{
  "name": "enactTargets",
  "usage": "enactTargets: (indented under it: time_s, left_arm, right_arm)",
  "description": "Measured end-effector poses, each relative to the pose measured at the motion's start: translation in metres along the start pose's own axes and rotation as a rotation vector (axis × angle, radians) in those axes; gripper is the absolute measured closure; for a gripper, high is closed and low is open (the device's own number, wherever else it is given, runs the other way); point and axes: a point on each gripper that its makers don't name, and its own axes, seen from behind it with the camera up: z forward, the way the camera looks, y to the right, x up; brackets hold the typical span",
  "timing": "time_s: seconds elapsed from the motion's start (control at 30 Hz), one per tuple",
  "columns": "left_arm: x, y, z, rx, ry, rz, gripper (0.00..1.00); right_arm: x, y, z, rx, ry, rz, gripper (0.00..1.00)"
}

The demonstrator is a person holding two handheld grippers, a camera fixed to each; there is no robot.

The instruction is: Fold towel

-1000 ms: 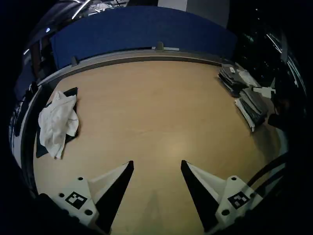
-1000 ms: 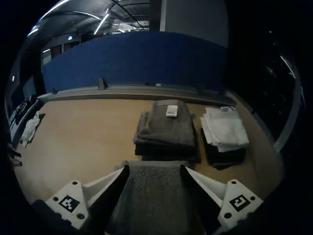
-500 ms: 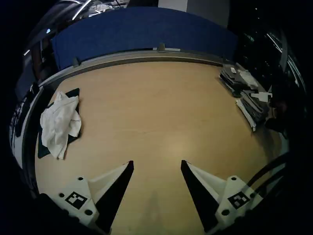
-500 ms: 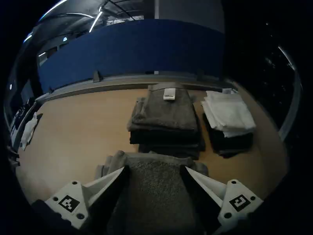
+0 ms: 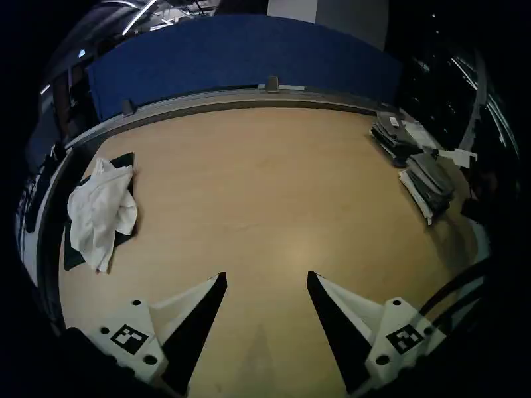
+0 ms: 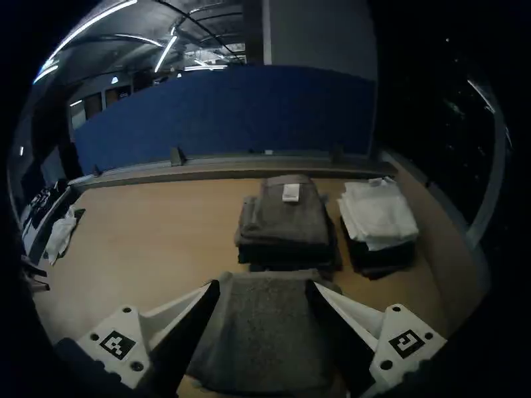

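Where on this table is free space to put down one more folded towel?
The wide middle of the table is bare, between the crumpled white cloth and the folded stacks, up to the blue divider. It is crowded by the grey stack and white-topped stack, with the grey towel just before them.

no words or numbers can be read. each finger of the left claw [image 5: 265, 275] and of the right claw [image 6: 262, 284] carries a black-and-white square marker [image 5: 129, 337] without letters. a small white tag [image 6: 289, 192] on the grey towel stack [image 6: 285, 225] is too small to read.
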Motion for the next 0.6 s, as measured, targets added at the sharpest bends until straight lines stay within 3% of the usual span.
enactTargets:
  time_s: [0.3,0.6]
  left_arm:
    - [0.007,-0.001,-0.003,-0.001,0.027,0.000,0.10]
    - [0.012,-0.003,-0.006,0.001,0.048,-0.001,0.11]
  right_arm:
    - [-0.006,-0.017,-0.046,-0.001,0.040,-0.018,0.00]
    - [-0.018,-0.020,-0.066,-0.014,0.058,0.004,0.00]
